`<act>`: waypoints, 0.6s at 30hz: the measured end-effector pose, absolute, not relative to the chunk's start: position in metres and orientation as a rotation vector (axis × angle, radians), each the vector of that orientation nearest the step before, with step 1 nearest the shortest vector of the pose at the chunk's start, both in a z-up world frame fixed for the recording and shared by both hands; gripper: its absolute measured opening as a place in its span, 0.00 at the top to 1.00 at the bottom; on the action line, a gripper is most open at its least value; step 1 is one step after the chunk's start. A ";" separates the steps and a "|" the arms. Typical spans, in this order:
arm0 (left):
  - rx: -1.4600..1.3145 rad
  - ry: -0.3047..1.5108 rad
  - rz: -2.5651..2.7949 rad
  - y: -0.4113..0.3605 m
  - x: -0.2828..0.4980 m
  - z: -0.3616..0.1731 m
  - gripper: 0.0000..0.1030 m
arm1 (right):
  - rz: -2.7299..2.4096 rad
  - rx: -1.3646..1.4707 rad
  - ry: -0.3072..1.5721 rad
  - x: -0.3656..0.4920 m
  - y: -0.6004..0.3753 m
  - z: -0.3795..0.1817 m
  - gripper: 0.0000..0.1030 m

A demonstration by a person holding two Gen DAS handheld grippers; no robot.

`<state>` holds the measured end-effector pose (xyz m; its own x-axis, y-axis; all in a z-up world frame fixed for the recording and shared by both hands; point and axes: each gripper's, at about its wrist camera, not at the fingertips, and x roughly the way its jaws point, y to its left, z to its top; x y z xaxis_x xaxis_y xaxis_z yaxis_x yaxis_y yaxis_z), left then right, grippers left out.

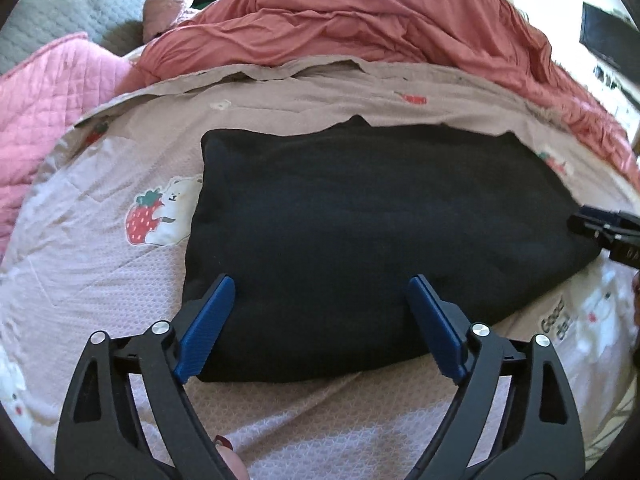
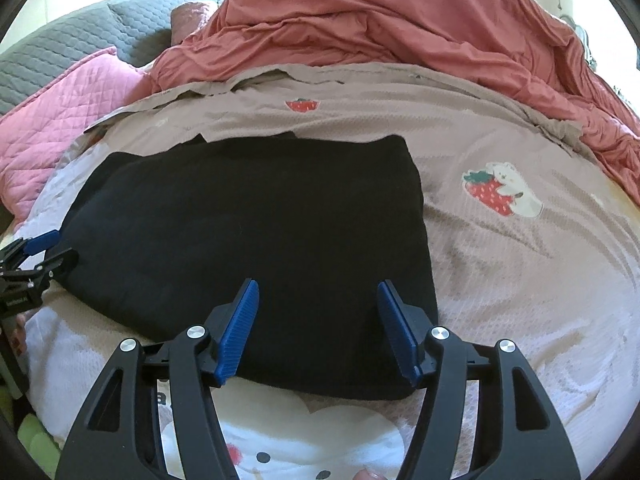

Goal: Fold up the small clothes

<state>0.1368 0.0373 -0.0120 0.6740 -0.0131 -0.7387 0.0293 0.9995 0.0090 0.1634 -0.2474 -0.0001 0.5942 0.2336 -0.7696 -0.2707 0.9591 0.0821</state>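
Note:
A black garment [image 1: 360,220] lies folded into a rough rectangle on the beige strawberry-print blanket [image 1: 100,260]. It also shows in the right wrist view [image 2: 240,220]. My left gripper [image 1: 322,284] is open and empty, its blue pads hovering over the garment's near left edge. My right gripper [image 2: 318,290] is open and empty over the garment's near right edge. The right gripper also shows at the right rim of the left wrist view [image 1: 604,232], and the left gripper at the left rim of the right wrist view [image 2: 36,256].
A rumpled red duvet [image 1: 380,28] is heaped behind the garment. A pink quilted pillow [image 1: 48,100] and a grey quilted cushion [image 1: 60,12] lie at the far left. The blanket's bear and strawberry print [image 2: 500,192] lies right of the garment.

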 end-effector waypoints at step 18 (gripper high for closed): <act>0.015 0.821 -0.026 0.039 0.129 -0.013 0.17 | 0.277 0.024 0.936 0.166 -0.256 -0.007 0.34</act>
<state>0.1287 0.0387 -0.0131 0.6816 -0.0170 -0.7316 0.0285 0.9996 0.0033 0.1656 -0.2555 -0.0066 0.5602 0.2451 -0.7912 -0.2242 0.9644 0.1400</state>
